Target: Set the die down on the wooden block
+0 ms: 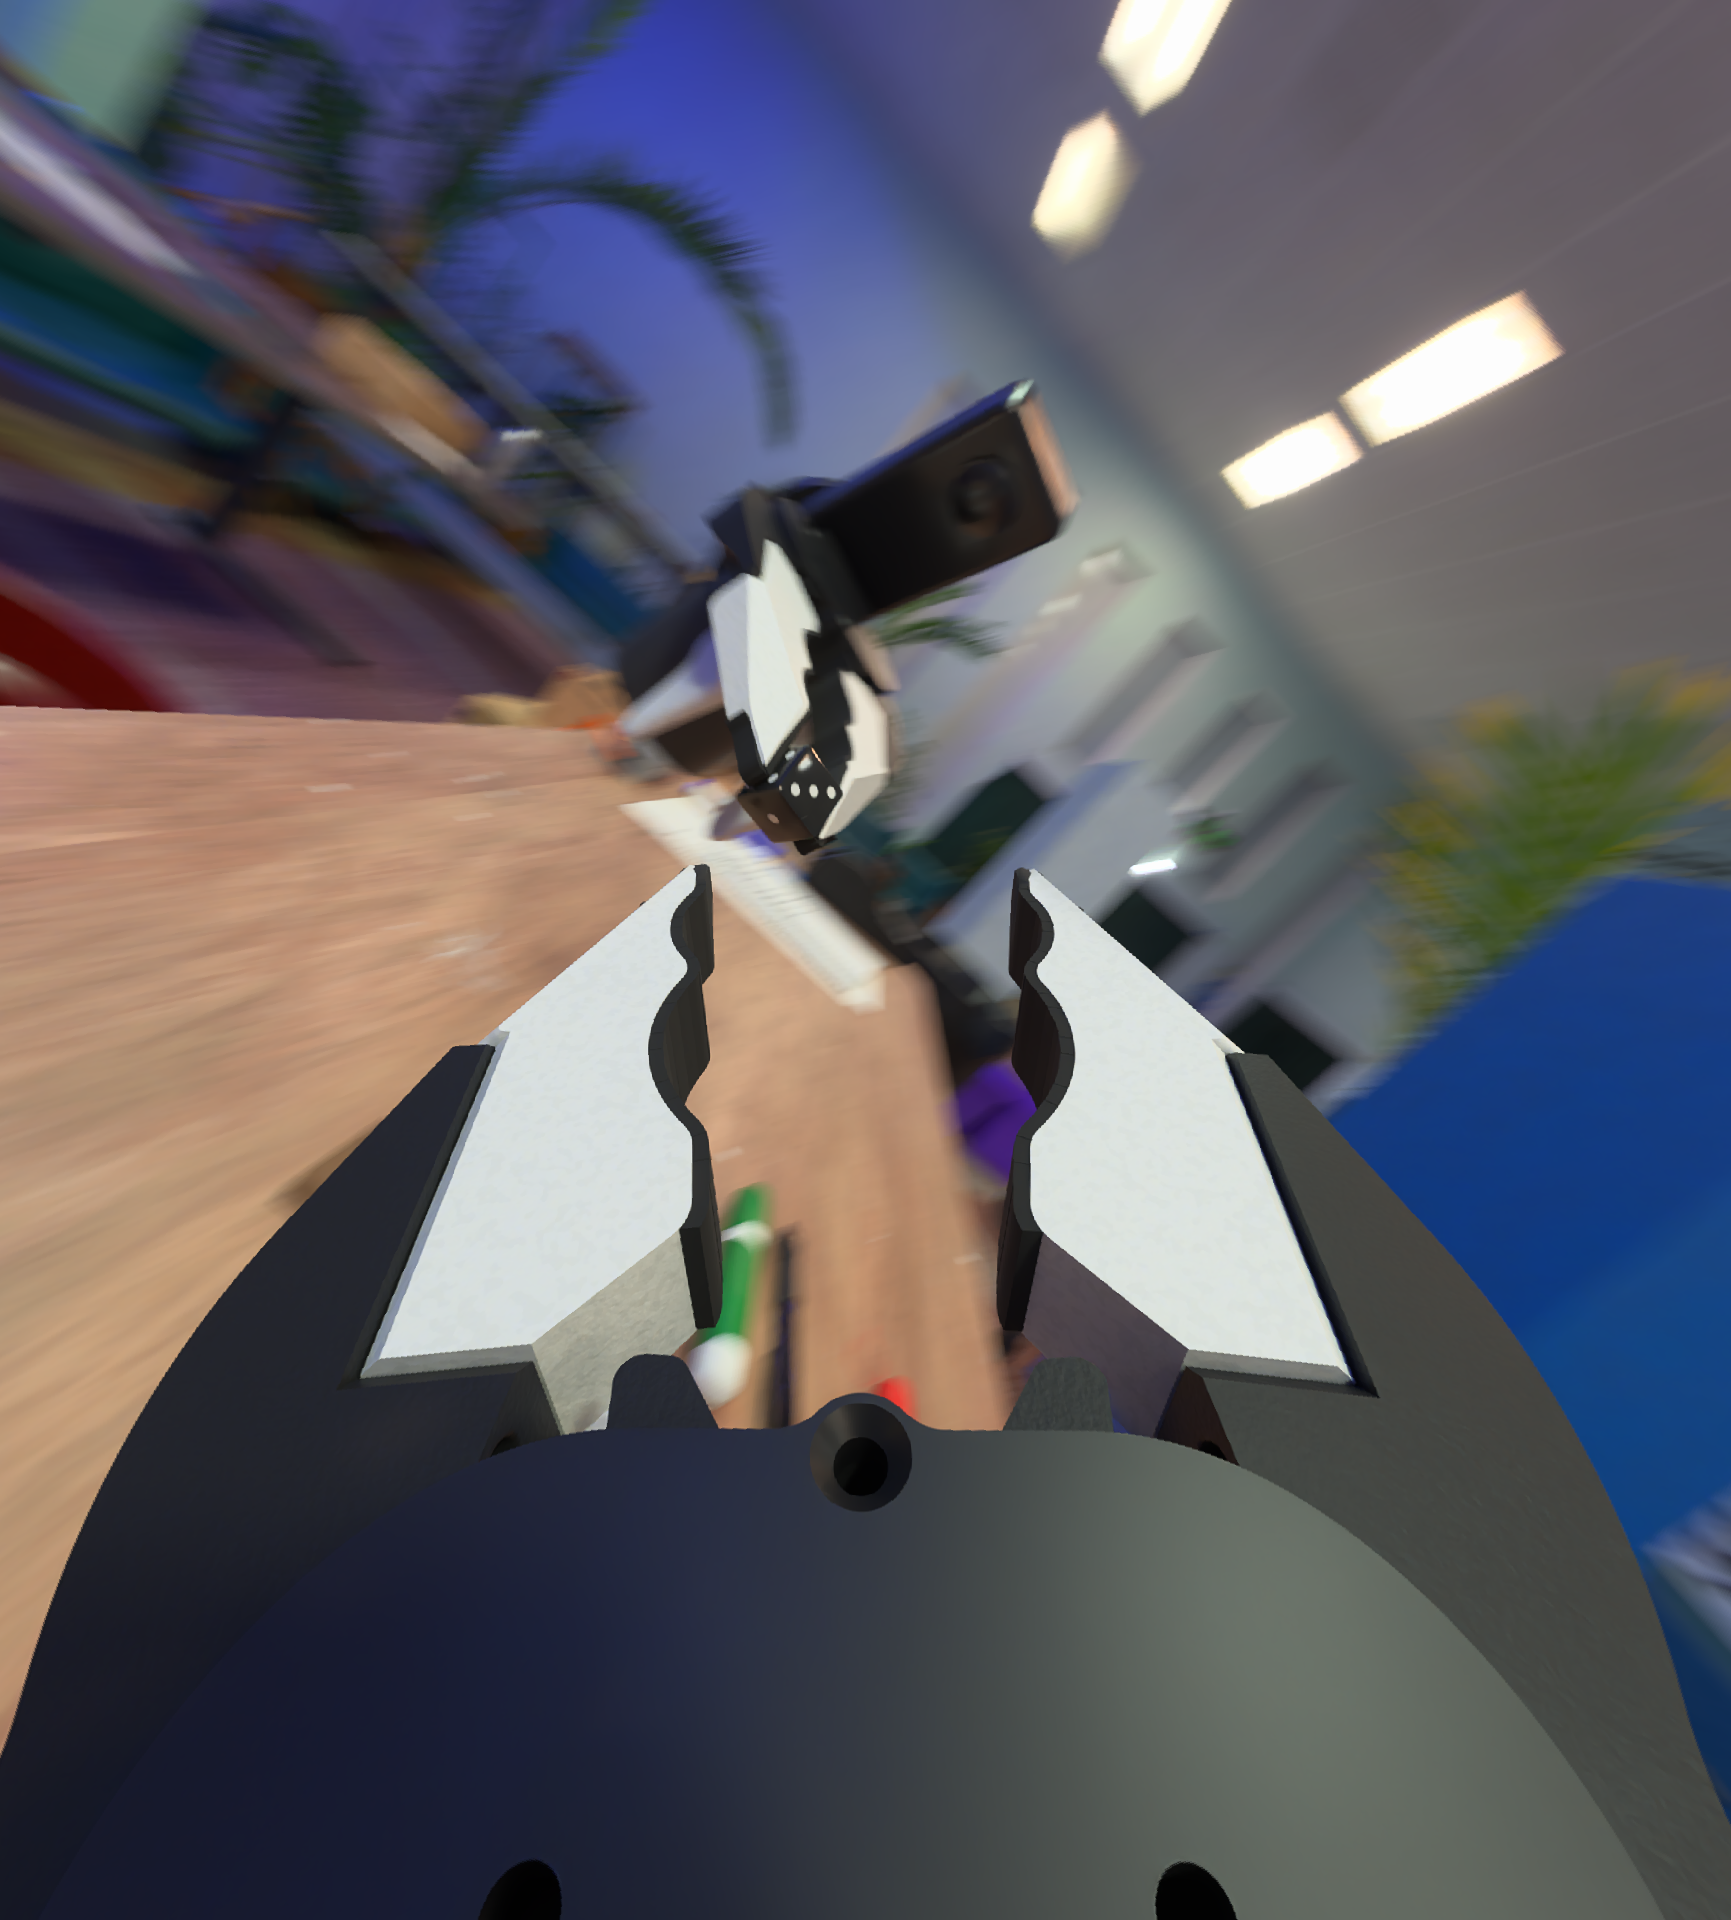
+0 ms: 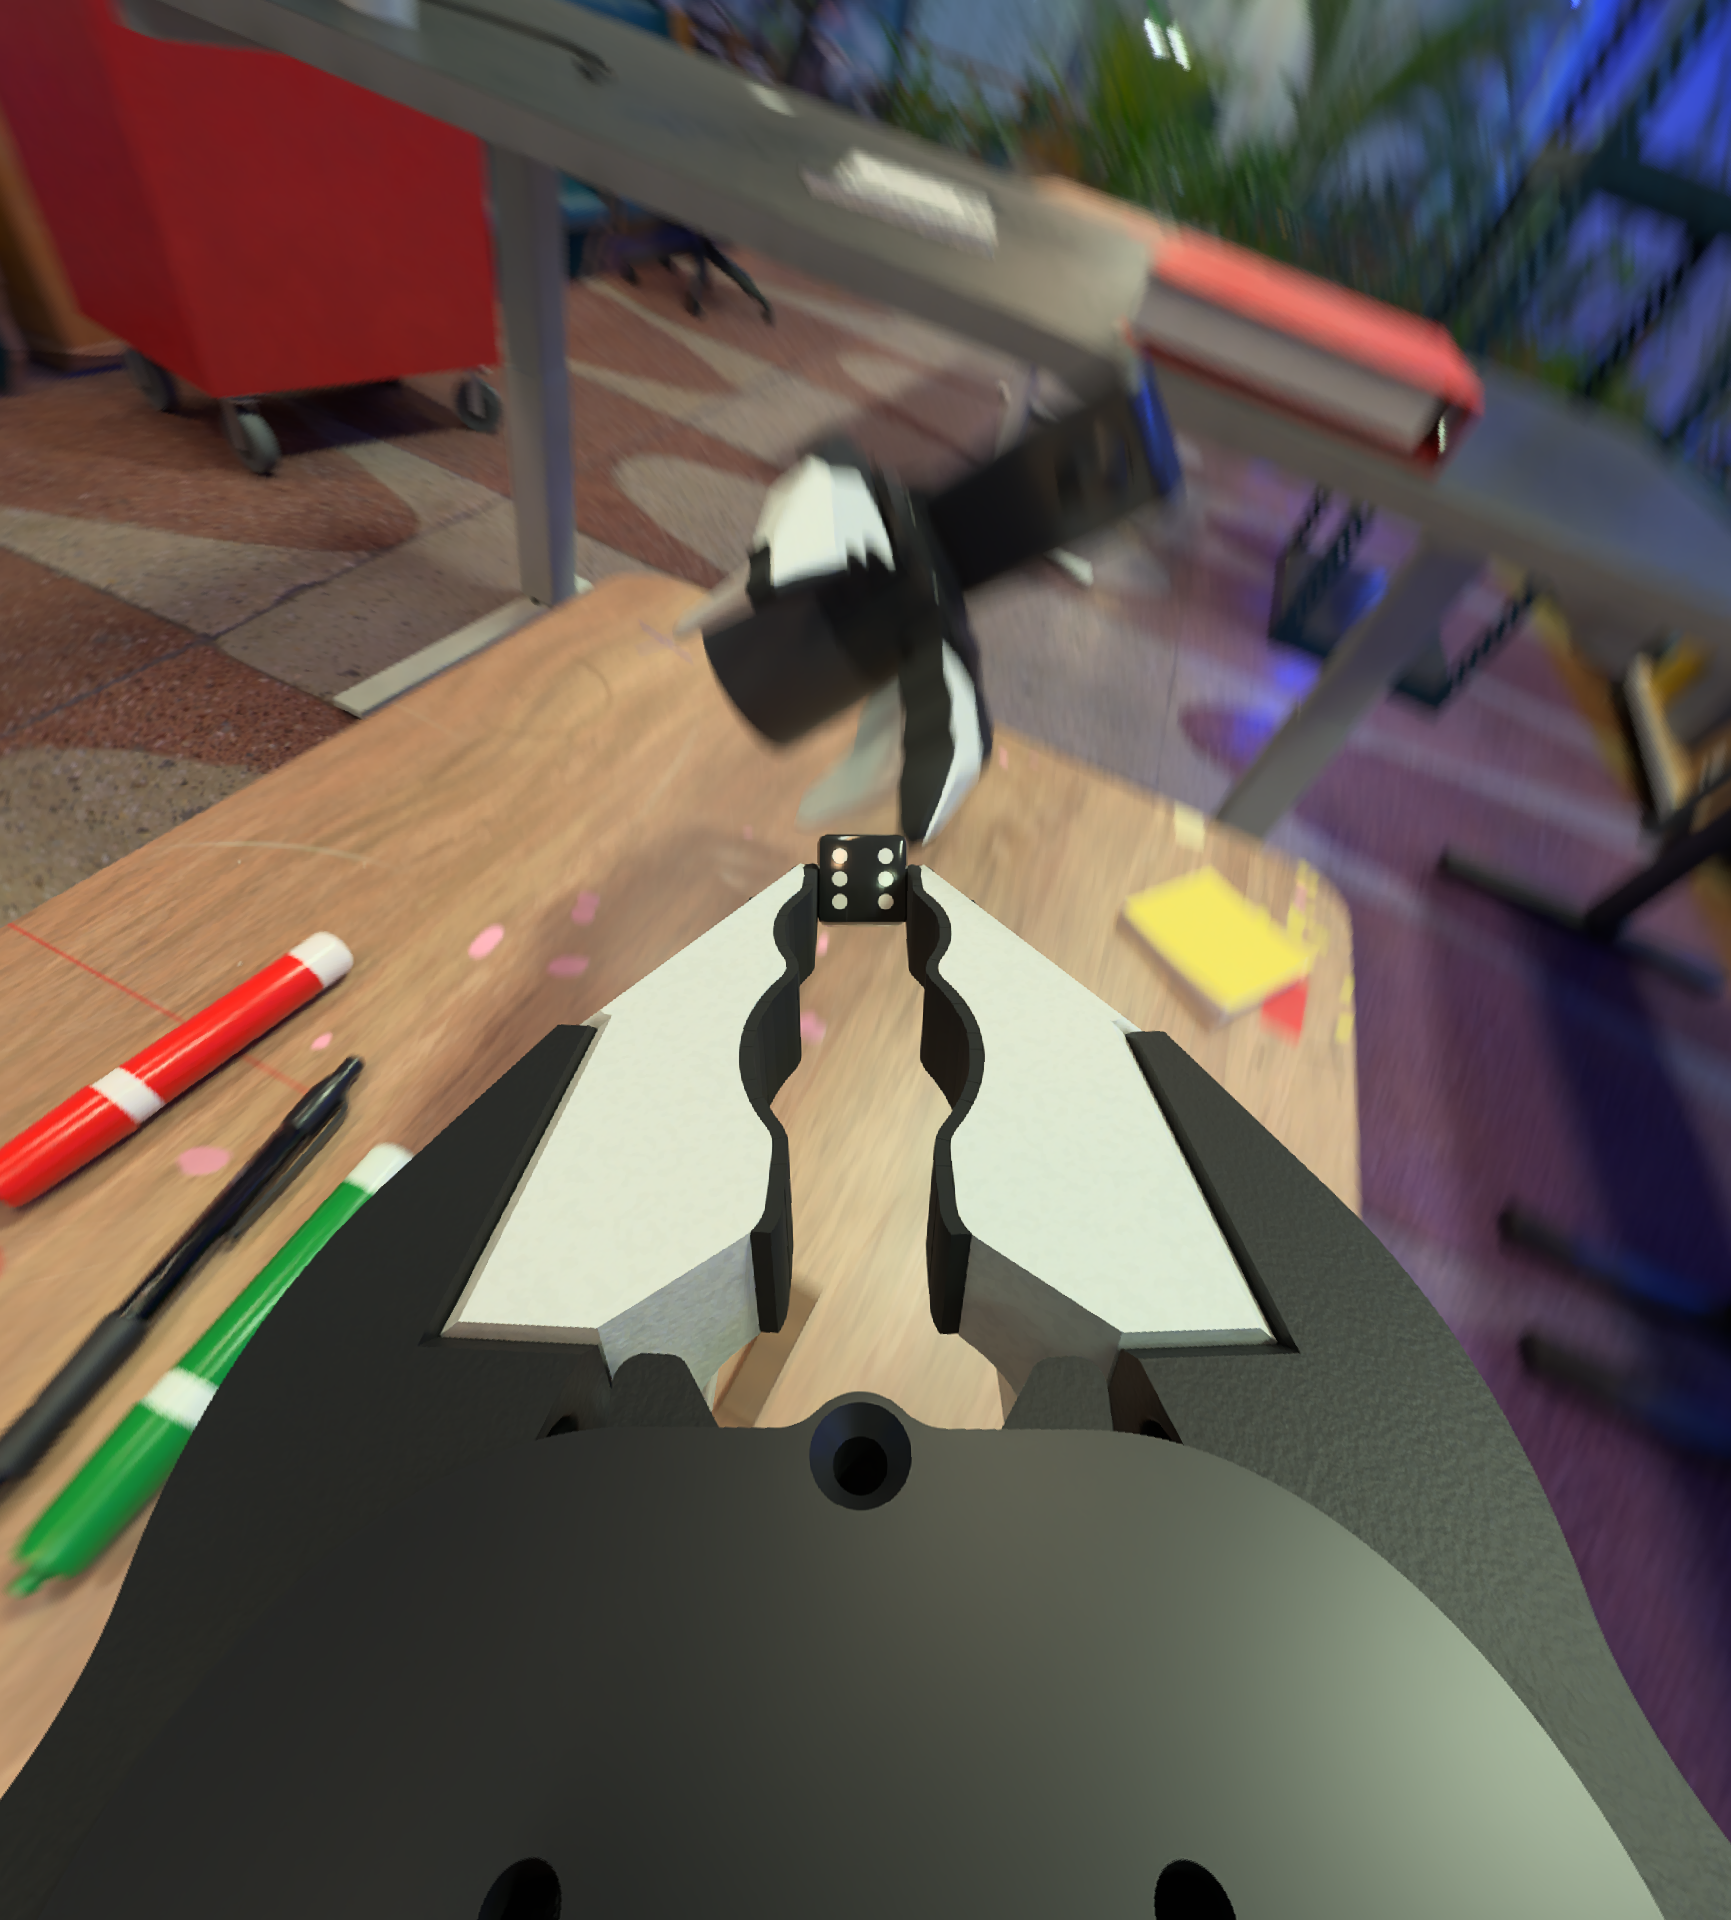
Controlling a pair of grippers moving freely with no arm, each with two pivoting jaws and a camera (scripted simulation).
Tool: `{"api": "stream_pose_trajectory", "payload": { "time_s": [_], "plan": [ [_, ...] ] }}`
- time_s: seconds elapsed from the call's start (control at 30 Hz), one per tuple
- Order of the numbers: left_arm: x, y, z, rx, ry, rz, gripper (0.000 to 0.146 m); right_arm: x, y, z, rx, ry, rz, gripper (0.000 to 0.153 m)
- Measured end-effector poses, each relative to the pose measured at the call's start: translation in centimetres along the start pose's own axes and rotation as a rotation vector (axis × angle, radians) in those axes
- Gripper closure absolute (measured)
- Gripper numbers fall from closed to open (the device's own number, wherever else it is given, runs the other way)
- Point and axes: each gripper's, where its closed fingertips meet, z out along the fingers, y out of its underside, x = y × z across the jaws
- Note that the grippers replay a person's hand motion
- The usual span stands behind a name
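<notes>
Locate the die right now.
The die is pinched at the tips of the right tongs, up over the wooden table; the left wrist view shows it ahead of the open left tongs.

Two grippers are seen: the right gripper point(image 2: 862, 883) and the left gripper point(image 1: 861, 873). One black die point(image 2: 862, 879) is counted. Two markers are counted, one red marker point(image 2: 160, 1070) and one green marker point(image 2: 206, 1371), and one black pen point(image 2: 154, 1288). One yellow pad point(image 2: 1216, 943) is seen on one wooden table point(image 2: 487, 769).
</notes>
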Motion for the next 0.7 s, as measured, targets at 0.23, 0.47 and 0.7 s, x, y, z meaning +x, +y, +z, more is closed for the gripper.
{"api": "stream_pose_trajectory", "payload": {
  "time_s": [0.23, 0.47, 0.7],
  "plan": [
    [-5.5, -1.1, -7.0, -0.232, -0.828, 0.412, 0.088, -0.8, 12.7, -0.6, -0.464, 0.246, 0.461, 0.136],
    [-7.2, -0.6, -9.2, -0.369, -1.03, 0.516, 0.089, -2.2, 16.4, 1.0, -0.694, 0.271, 0.422, 0.137],
    [-8.2, 0.8, -8.8, -0.385, -0.973, 0.458, 0.089, -2.5, 17.4, 0.9, -0.76, 0.254, 0.412, 0.137]
  ]
}}
